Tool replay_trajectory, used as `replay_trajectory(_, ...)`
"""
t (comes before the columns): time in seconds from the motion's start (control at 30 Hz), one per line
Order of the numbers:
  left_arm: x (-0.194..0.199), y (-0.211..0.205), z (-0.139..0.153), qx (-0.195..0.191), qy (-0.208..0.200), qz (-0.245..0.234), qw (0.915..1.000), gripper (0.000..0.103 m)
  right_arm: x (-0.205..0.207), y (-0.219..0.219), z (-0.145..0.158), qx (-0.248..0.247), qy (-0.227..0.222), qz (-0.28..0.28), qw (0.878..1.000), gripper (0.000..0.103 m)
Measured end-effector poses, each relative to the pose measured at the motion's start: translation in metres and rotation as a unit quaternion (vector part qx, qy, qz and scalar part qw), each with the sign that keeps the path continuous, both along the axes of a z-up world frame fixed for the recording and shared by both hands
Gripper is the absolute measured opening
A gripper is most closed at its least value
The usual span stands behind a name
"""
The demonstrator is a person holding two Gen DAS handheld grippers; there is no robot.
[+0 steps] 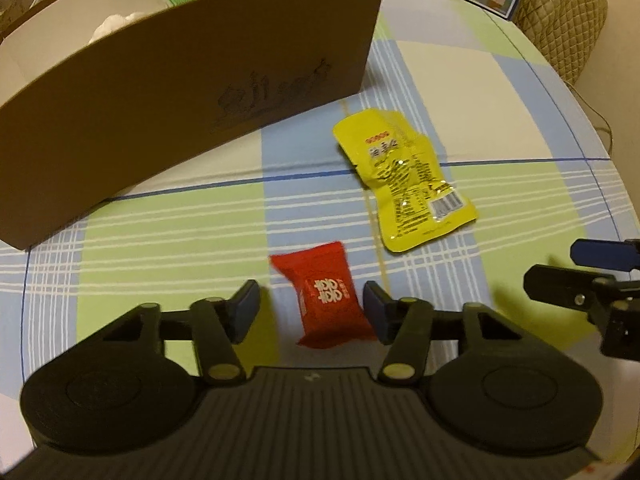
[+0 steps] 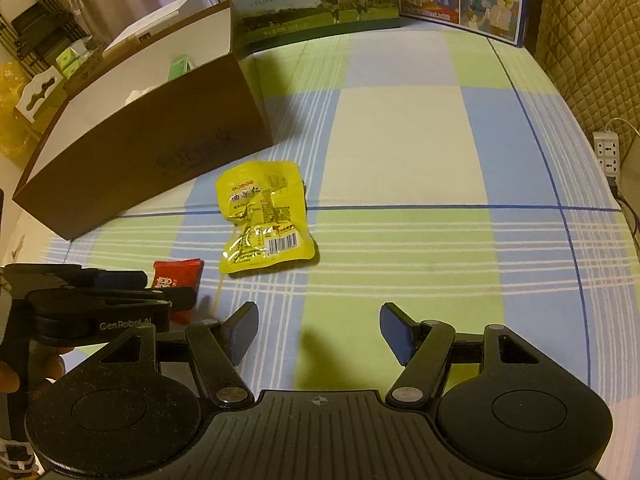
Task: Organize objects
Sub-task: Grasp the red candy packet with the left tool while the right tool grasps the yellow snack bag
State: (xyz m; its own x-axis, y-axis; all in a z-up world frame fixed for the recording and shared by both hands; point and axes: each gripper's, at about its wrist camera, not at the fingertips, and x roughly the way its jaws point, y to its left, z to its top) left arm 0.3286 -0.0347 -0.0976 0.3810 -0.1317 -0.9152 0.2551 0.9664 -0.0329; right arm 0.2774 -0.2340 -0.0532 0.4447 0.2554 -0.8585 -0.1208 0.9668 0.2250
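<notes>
Now: left gripper (image 1: pixel 312 306) around red candy (image 1: pixel 326 300)
Light, crinkly, slippery wrapper; pinch its plump middle. Left jaws straddle it, right pad touching, left apart; right gripper (image 2: pixel 318 330) open, empty.

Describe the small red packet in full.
The small red glossy plastic-looking packet is pillow-shaped with crimped ends and white characters on a label. It lies flat on the checked tablecloth, between the open fingers of the left hand-held gripper; the right pad looks at its edge, the left apart.

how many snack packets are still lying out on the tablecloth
2: a red packet between the left gripper's fingers, a yellow packet beside the box. Others may be hidden.
</notes>
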Motion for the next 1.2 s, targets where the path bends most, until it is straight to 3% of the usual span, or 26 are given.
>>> replay_trajectory(0.07,0.000,0.003,-0.003,0.001,0.002,0.001,1.0000,0.036,0.002,0.002,-0.001,0.000,-0.001,0.003,1.000,0.064)
replay_trajectory(0.1,0.000,0.004,-0.004,0.003,0.000,0.001,1.0000,0.027,0.003,0.003,-0.001,0.000,-0.002,0.005,1.000,0.064)
replay_trajectory(0.13,-0.001,0.006,-0.003,0.008,-0.009,0.001,0.9999,0.025,0.004,0.005,-0.001,0.001,-0.004,0.008,1.000,0.064)
replay_trajectory(0.57,0.009,0.066,-0.002,0.016,-0.019,0.079,0.9966,0.025,0.042,0.042,-0.015,-0.014,-0.047,0.087,0.995,0.064)
replay_trajectory(0.83,0.011,0.090,-0.001,0.037,-0.027,0.104,0.9935,0.025,0.076,0.065,-0.035,-0.023,-0.039,0.108,0.993,0.071)
replay_trajectory(1.2,0.013,0.104,-0.002,0.041,-0.027,0.117,0.9918,0.026,0.091,0.083,-0.049,-0.067,-0.051,0.088,0.993,0.072)
